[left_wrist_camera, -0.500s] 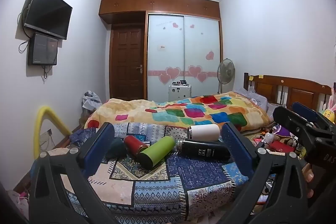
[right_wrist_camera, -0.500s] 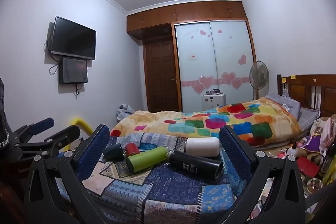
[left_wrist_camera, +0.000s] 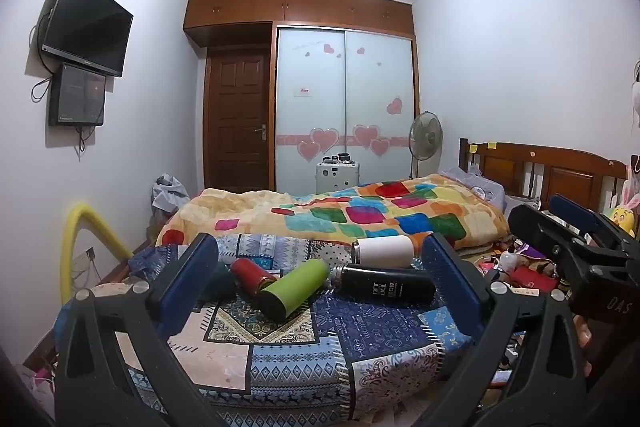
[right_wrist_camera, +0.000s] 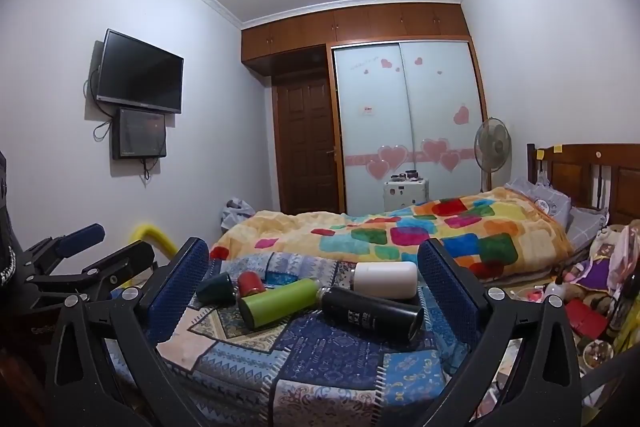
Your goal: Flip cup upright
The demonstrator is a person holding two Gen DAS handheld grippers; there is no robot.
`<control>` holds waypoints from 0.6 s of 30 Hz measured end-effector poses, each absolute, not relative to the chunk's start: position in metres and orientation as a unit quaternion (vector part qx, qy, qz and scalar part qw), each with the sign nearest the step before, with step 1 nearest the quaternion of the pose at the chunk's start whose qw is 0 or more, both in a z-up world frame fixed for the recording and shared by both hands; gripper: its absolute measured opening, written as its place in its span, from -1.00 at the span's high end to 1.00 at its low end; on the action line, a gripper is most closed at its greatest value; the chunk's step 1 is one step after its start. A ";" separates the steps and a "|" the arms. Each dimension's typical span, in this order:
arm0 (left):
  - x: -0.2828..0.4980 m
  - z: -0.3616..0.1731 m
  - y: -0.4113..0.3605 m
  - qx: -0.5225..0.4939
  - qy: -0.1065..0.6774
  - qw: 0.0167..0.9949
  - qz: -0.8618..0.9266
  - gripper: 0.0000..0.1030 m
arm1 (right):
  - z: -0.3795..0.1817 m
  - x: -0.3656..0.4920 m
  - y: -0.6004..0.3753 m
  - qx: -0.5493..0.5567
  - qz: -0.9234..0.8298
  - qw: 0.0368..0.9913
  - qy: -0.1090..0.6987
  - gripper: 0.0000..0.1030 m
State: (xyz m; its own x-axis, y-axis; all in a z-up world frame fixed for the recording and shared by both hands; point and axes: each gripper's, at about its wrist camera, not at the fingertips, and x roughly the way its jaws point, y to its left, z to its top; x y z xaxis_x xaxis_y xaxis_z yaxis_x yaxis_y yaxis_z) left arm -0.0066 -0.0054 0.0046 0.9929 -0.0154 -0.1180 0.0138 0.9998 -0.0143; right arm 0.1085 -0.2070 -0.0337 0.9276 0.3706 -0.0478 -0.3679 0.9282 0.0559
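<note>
Several cups lie on their sides on a patterned cloth (left_wrist_camera: pixel 280 359): a dark green cup (left_wrist_camera: pixel 219 281), a red cup (left_wrist_camera: pixel 252 273), a lime green cup (left_wrist_camera: pixel 294 289), a black cup (left_wrist_camera: pixel 386 285) and a white cup (left_wrist_camera: pixel 382 251). They also show in the right wrist view: dark green (right_wrist_camera: pixel 216 289), red (right_wrist_camera: pixel 250 283), lime (right_wrist_camera: pixel 280 301), black (right_wrist_camera: pixel 370 313), white (right_wrist_camera: pixel 386 279). My left gripper (left_wrist_camera: pixel 320 291) is open and empty, short of the cups. My right gripper (right_wrist_camera: pixel 314 293) is open and empty, also short of them.
A bed with a colourful blanket (left_wrist_camera: pixel 360 211) lies behind the cloth. Clutter (right_wrist_camera: pixel 592 307) sits at the right by the wooden headboard (left_wrist_camera: pixel 540 167). A yellow foam tube (left_wrist_camera: pixel 80 239) stands at the left wall. The right gripper's body (left_wrist_camera: pixel 580 255) shows at the left view's right edge.
Both views have barely shifted. The cups have not moved and both grippers stay open.
</note>
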 end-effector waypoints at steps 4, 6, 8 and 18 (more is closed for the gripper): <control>-0.002 0.002 -0.006 -0.006 0.066 0.998 -0.009 -1.00 | -0.034 0.109 -0.207 0.022 0.185 0.982 0.028 -1.00; -0.001 0.002 -0.007 -0.007 0.067 0.998 -0.008 -1.00 | -0.034 0.110 -0.209 0.022 0.182 0.983 0.027 -1.00; 0.000 0.002 -0.006 -0.009 0.068 0.998 -0.007 -1.00 | -0.034 0.109 -0.210 0.024 0.181 0.983 0.027 -1.00; 0.006 -0.004 -0.001 -0.014 0.070 0.997 -0.008 -1.00 | -0.033 0.109 -0.212 0.025 0.180 0.983 0.028 -1.00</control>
